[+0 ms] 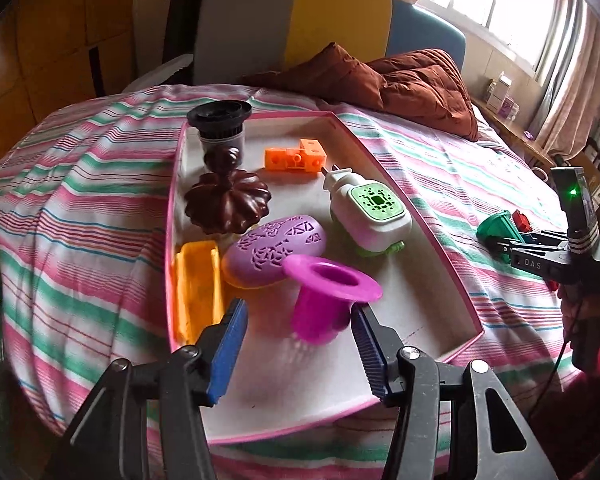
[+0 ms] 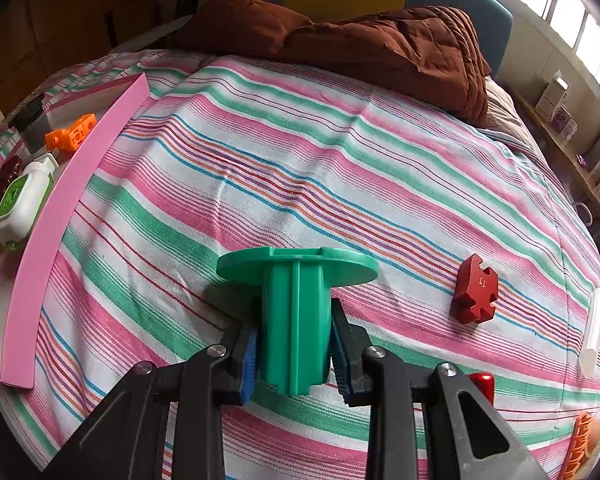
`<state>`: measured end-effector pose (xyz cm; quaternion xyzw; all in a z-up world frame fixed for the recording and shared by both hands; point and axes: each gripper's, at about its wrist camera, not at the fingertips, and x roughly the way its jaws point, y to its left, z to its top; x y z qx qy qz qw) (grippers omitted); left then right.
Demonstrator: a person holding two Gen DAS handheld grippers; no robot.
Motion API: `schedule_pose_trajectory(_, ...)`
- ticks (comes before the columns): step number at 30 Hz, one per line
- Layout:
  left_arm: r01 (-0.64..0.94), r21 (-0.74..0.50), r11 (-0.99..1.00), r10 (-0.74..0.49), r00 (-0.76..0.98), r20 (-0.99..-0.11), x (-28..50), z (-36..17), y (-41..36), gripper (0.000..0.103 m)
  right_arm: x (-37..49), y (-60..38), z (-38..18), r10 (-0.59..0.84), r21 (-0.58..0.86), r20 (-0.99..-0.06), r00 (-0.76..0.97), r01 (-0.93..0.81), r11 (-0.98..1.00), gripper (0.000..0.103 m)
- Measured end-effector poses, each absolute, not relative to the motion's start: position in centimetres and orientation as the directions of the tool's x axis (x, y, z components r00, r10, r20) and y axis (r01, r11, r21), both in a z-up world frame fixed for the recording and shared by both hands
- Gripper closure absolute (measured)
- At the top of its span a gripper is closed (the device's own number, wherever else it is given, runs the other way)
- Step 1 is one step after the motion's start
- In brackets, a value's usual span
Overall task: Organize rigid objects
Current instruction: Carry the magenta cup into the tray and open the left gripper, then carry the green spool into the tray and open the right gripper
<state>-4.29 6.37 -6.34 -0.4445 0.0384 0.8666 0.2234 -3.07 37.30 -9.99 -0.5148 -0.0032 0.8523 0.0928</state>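
**Green flanged spool point(image 2: 296, 320): held, awaiting the tray**

Item sits clamped at its ribbed barrel in my right gripper point(image 2: 296, 356), flange forward, over the striped bedspread point(image 2: 340, 168), well right of the pink-rimmed tray point(image 1: 432, 232). I judge it best carried level over the tray's right edge and released low. My left gripper point(image 1: 300, 344) hangs spread and empty at the tray's near edge, beside the magenta flanged cup point(image 1: 324, 300).

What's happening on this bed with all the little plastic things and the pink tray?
A person with a gripper in each hand is sorting small objects into the pink tray. The right gripper is shut on a green spool above the striped bedspread. The left gripper is open over the tray, with a purple cup between its fingers. A red block lies on the bedspread outside the tray.
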Motion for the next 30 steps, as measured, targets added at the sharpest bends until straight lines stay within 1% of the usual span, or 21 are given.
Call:
schedule_pose_trajectory(6, -0.394, -0.138, -0.909, 0.347, -0.530, -0.774, -3.4, -5.5, 5.0, 0.048, -3.1, 37.1, -10.0, 0.180, -0.123, -0.871, -0.457, -0.152, -0.981, 0.074)
schedule_pose_trajectory(13, -0.354, -0.095, -0.931, 0.297, -0.576, -0.762, -3.0, -4.2, 4.1, 0.048, -3.0, 37.2, -10.1, 0.183, -0.116, -0.866, -0.465, -0.169, -0.979, 0.074)
schedule_pose_trajectory(16, -0.339, -0.085, -0.937, 0.282, -0.590, -0.757, -3.0, -3.9, 3.7, 0.048, -3.0, 37.5, -10.1, 0.174, -0.089, -0.868, -0.465, -0.198, -0.976, 0.074)
schedule_pose_trajectory(18, -0.332, -0.092, -0.939, 0.283, -0.592, -0.755, -3.1, -3.7, 3.3, 0.045, -3.0, 37.6, -10.0, 0.175, -0.079, -0.871, -0.460, -0.220, -0.972, 0.074)
schedule_pose_trajectory(22, -0.323, -0.092, -0.942, 0.279, -0.600, -0.750, -3.1, -3.5, 2.8, 0.045, -3.0, 37.5, -9.6, 0.166, -0.047, -0.881, -0.443, -0.267, -0.963, 0.074)
schedule_pose_trajectory(30, -0.306, -0.105, -0.946, 0.277, -0.601, -0.750, -2.9, -3.6, 1.9, 0.045, -3.1, 36.6, -9.0, 0.134, 0.007, -0.881, -0.454, -0.297, -0.955, 0.074)
